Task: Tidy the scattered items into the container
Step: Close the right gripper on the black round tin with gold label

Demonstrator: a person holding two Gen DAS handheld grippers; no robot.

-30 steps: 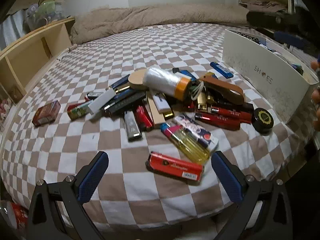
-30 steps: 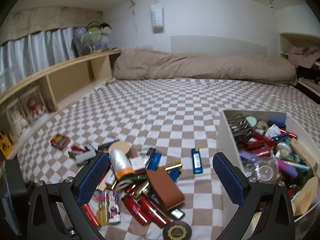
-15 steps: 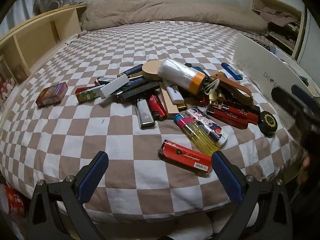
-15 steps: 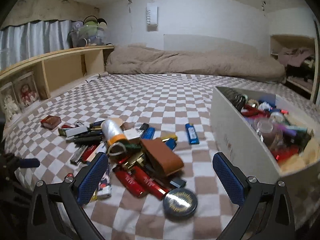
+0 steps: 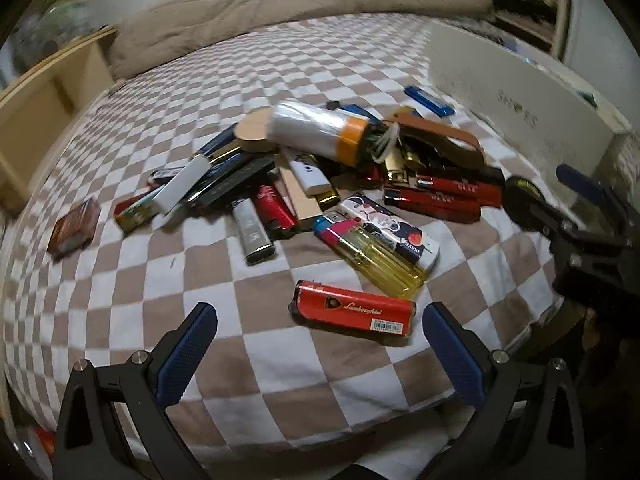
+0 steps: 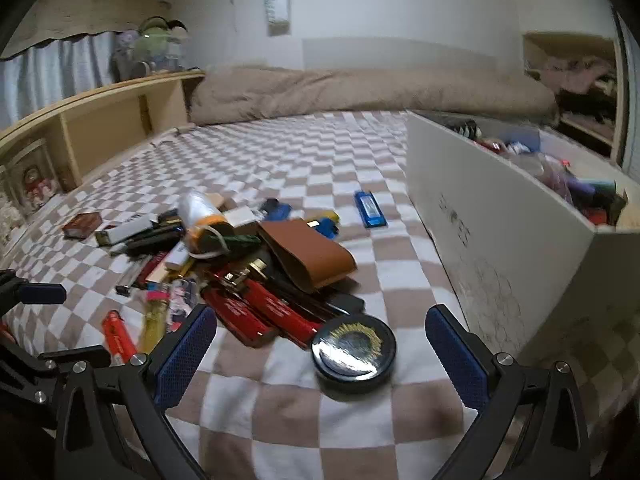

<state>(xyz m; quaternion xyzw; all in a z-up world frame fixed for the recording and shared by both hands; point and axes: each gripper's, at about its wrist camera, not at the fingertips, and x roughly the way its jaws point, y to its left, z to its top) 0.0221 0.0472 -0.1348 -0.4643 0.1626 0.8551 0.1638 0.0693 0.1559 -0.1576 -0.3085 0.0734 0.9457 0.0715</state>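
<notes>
The bed (image 6: 280,152), spread with a brown-and-white checked cover, fills both views, and both cameras sit lower and closer to it than a second ago. The white shoe box (image 6: 500,216) stands on the bed at the right; a second ago the right wrist view looked down into it, whereas now it shows mostly the near side wall, with only a strip of the contents visible above the rim.

The pile of scattered items (image 5: 320,176) lies left of the box, and it looms larger in the left wrist view than before. On top of it rests a clear plastic roll with an orange band (image 5: 316,128), with a brown leather case (image 6: 308,252) just beside it.

The left hand-held gripper (image 5: 320,344) hangs low over the near edge of the bed with its jaws wide apart and nothing between them. A red Lamborghini lighter (image 5: 352,312) lies flat just ahead of the gap between its fingers, closer than it was a second ago. Beyond that sits a yellow lighter (image 5: 372,256), touching a white printed lighter (image 5: 392,228).

The right hand-held gripper (image 6: 320,356) is likewise spread open and empty. A round black tin with a gold emblem (image 6: 354,350) sits on the bed between its fingertips, touching neither one; a second ago it lay at the bottom edge of that view. Two red lighters (image 6: 260,308) lie just left of the tin. A blue lighter (image 6: 370,208) lies alone near the box wall, and a small red packet (image 5: 74,228) sits apart to the pile's left.
</notes>
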